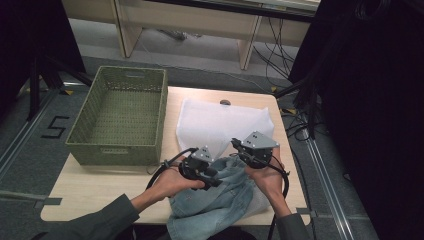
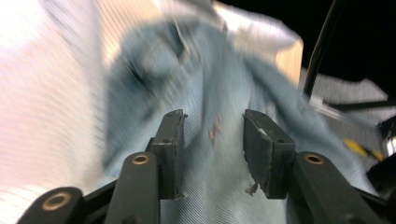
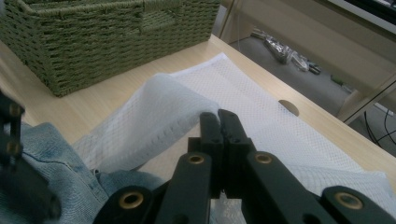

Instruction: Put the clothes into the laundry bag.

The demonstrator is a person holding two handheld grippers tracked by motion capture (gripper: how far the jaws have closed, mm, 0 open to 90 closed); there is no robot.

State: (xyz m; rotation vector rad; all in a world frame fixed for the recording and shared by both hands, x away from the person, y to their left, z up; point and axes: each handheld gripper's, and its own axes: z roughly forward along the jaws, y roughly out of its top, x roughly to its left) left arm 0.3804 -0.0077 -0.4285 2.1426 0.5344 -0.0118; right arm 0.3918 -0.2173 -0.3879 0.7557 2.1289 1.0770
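Two cloths overlap on the tabletop [image 1: 100, 185]: blue denim [image 1: 215, 200] near the front edge, partly over white mesh fabric [image 1: 220, 125]. The left hand-held gripper [image 2: 212, 140] hovers apart above the denim; the right hand-held gripper [image 3: 219, 128] is clamped on a raised mesh fold.

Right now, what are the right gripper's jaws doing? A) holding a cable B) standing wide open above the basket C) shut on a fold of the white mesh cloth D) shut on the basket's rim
C: in the right gripper view the right gripper has its jaws pressed together on a raised fold of the white mesh cloth, apart from the green basket.
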